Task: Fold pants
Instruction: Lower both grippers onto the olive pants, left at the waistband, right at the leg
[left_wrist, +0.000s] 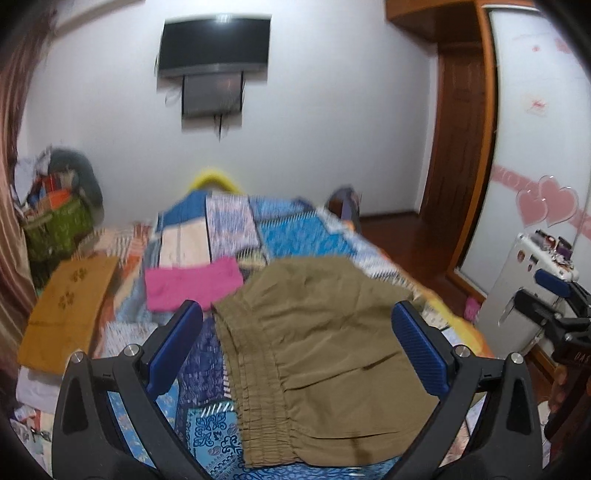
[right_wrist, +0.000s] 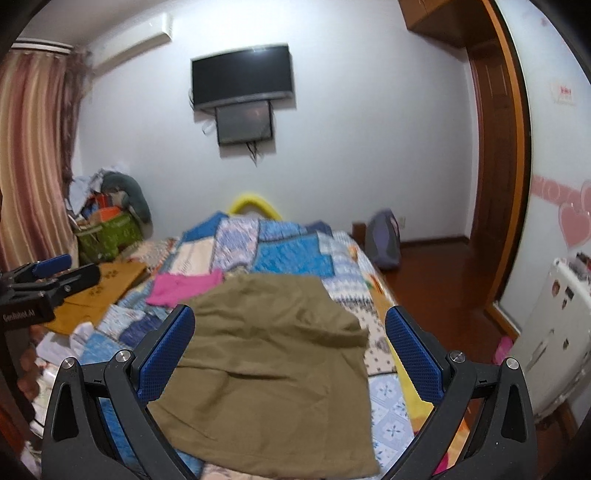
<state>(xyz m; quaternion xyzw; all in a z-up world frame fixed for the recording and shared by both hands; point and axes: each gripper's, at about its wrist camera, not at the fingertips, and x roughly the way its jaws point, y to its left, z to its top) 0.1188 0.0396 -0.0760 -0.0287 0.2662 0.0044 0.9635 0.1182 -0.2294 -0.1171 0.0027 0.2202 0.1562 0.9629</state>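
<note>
So we've got the olive pants (left_wrist: 317, 354) lying folded up on the near part of the bed (left_wrist: 295, 236), on top of a busy blue patchwork quilt (right_wrist: 291, 254). In the left wrist view the elastic waistband runs down the left edge of the pants, all bunched and ribbed. In the right wrist view the cloth looks doubled over, with a loose flap sticking out on its right side.

Our left gripper (left_wrist: 297, 334) hangs above the pants with its blue fingers (left_wrist: 173, 354) spread wide, nothing between them. Same deal with our right gripper (right_wrist: 290, 343): blue pads (right_wrist: 413, 354) far apart, holding nothing, the pants lying below the gap. Each gripper peeks into the other's view at the edge.

Just past the pants on the left sits a pink garment (left_wrist: 192, 282), touching or slightly tucked under the pants' far corner; we can't tell which. Further left there's a mustard-yellow cloth (left_wrist: 70, 310) at the bed's edge.

On the far wall hangs a dark TV (right_wrist: 242, 75) with a smaller screen under it. A green basket (right_wrist: 107, 234) stuffed with things sits in the far left corner by a striped curtain (right_wrist: 33, 158). Wooden door (right_wrist: 491, 147) on the right, and a white cabinet (right_wrist: 554, 332) with stickers near right.
</note>
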